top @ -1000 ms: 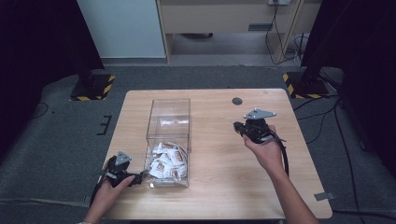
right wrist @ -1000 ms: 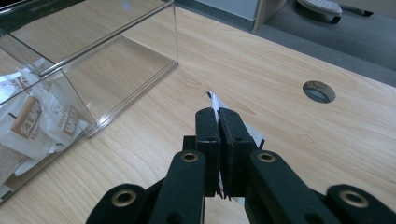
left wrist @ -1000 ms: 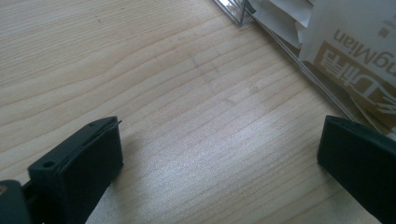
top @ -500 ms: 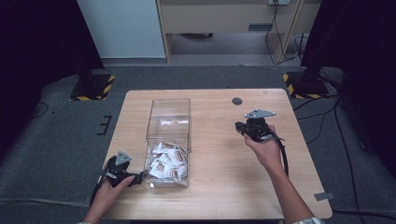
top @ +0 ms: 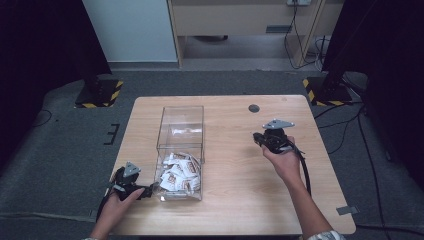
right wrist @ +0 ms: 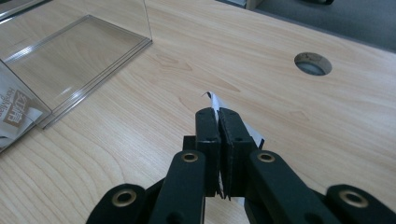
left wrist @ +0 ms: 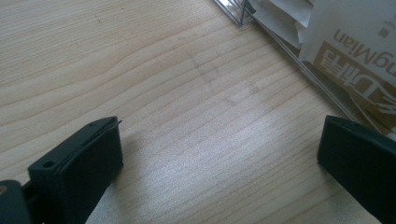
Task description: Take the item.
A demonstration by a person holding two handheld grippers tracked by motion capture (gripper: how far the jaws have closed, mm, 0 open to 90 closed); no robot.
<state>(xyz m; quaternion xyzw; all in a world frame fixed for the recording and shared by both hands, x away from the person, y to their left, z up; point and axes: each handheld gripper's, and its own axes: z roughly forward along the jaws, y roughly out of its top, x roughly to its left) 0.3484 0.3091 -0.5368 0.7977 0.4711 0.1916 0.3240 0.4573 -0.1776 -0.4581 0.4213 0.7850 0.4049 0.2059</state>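
White packet point(right wrist: 212, 100) pinched in right gripper point(right wrist: 218, 122), jaws clamped tight, low over wooden table point(right wrist: 327, 121). Left gripper point(left wrist: 219, 154) spread wide, empty, beside clear box point(top: 181, 145).

White packets point(top: 179, 172) with gold print; black gripper point(right wrist: 218, 122).

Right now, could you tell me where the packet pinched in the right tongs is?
In the right gripper view the white packet sticks out of the shut right tongs, above bare table, between the clear box and the round table hole.
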